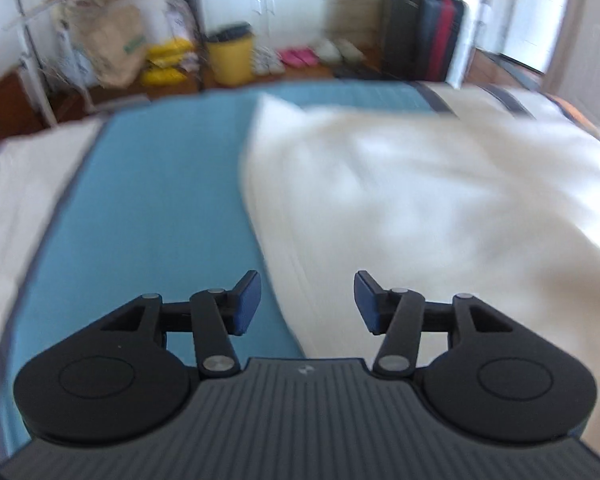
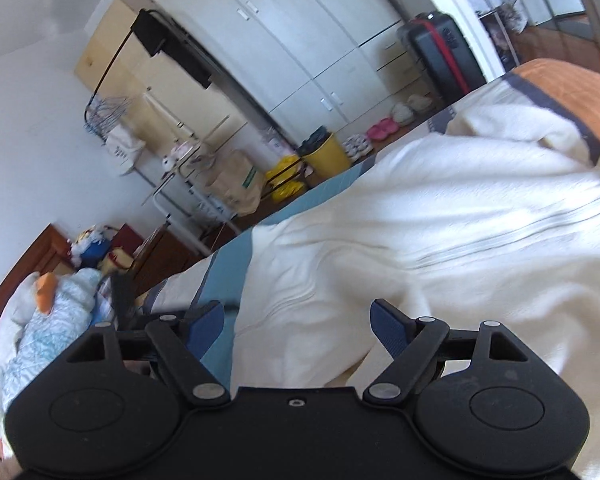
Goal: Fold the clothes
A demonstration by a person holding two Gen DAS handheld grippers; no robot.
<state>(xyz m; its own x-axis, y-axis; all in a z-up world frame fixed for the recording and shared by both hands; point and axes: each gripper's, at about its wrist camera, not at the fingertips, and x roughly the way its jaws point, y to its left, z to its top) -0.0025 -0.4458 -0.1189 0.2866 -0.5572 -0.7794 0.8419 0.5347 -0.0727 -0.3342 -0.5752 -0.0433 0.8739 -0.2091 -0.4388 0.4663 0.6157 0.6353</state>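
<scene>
Both grippers are held with jaws spread, nothing between them: left gripper [image 1: 307, 302], right gripper [image 2: 298, 330]. Cream garment [image 1: 420, 200] is spread on the blue bedcover [image 1: 160, 200], toward 1 o'clock.

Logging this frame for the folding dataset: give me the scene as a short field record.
setting: bedroom, bed with blue sheet
garment: cream zip-up garment spread on the bed, wrinkled, not yet folded
left hand-held gripper: open, empty, above the garment's edge
right hand-held gripper: open, empty, above the garment
contact: neither gripper visibly grips the cloth
background: yellow bin, dark suitcase, white wardrobe
image quality: left wrist view motion-blurred
</scene>
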